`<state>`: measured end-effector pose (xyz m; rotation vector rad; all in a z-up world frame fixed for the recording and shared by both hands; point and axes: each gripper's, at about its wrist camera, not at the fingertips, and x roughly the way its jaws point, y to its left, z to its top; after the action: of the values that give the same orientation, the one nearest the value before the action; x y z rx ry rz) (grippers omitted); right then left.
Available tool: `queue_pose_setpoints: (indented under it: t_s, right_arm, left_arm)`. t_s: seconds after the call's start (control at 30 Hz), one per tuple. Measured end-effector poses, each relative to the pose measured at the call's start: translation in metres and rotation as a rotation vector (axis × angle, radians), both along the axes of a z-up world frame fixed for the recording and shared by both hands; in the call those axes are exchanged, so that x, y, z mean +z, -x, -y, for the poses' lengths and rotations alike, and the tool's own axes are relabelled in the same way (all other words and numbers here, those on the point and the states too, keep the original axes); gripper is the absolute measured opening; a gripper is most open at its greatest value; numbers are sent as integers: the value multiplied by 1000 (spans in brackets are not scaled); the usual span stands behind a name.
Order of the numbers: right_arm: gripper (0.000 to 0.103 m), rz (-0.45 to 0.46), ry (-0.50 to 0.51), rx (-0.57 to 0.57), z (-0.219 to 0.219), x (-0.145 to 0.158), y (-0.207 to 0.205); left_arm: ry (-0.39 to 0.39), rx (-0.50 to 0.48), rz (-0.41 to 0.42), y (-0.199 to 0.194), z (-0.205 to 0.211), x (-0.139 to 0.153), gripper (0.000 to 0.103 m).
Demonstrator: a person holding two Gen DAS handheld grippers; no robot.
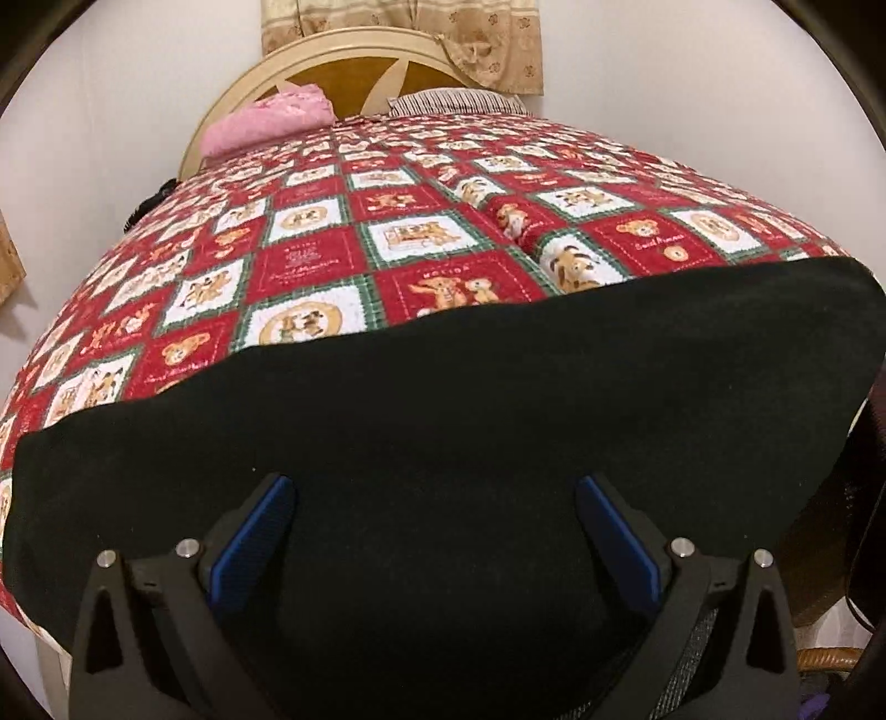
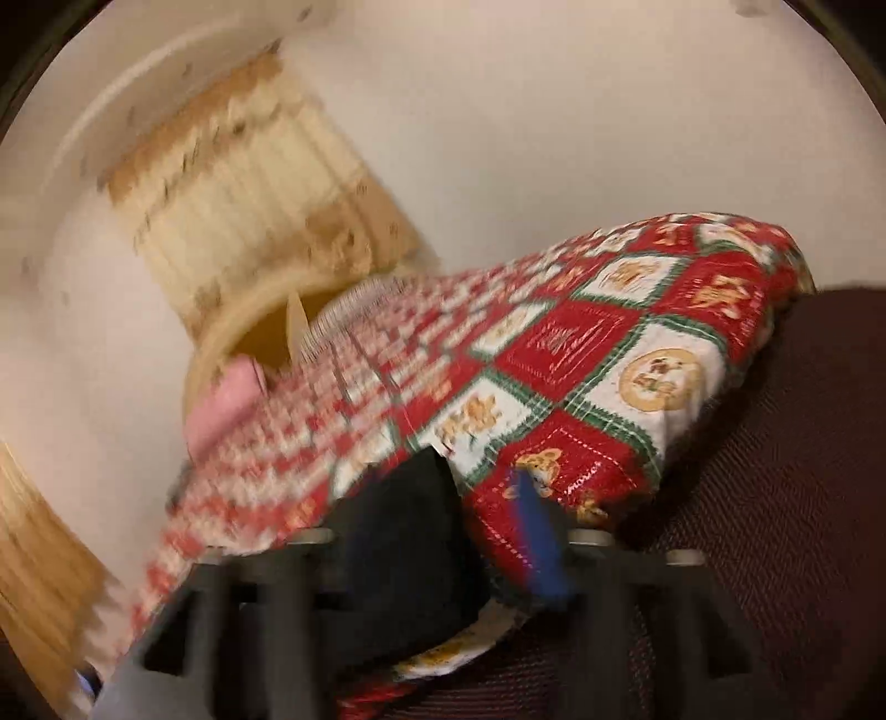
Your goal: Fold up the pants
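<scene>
Two grippers: my left gripper (image 1: 434, 531) hovers wide open, empty, over flat black fabric pants (image 1: 443, 399) on the red patchwork bed quilt (image 1: 332, 232); my right gripper (image 2: 470, 531) pinches a black fold.

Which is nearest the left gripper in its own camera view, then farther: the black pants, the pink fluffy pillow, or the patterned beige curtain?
1. Black pants, right beneath the left gripper.
2. Pink fluffy pillow, far left by the headboard.
3. Patterned beige curtain, on the wall behind.
</scene>
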<state>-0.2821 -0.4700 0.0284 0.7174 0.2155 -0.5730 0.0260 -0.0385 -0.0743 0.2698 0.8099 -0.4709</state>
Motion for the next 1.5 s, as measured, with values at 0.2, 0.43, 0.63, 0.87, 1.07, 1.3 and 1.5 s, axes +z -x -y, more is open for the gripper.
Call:
queue_pose_setpoints:
  t_s: [0.2, 0.43, 0.63, 0.87, 1.07, 1.3, 1.5]
  right_arm:
    - [70, -148, 109, 29, -17, -6, -32]
    - [66, -397, 220, 74, -37, -31, -78]
    - [16, -431, 155, 112, -28, -25, -84]
    - [16, -338, 367, 318, -138, 50, -116]
    - [16, -407, 569, 663, -280, 38, -183]
    - [16, -549, 708, 855, -386, -57, -227]
    - [51, -542, 756, 881, -413, -87, -224]
  left_arm:
    - [36, 2, 12, 5, 1, 12, 103]
    - [71, 38, 37, -1, -8, 24, 103]
    - [101, 95, 56, -12, -30, 32, 103]
    - [171, 195, 74, -27, -66, 46, 103]
    - [190, 212, 67, -29, -75, 42, 103]
    - [195, 214, 47, -29, -82, 33, 103]
    - [178, 211, 35, -33, -85, 25, 103]
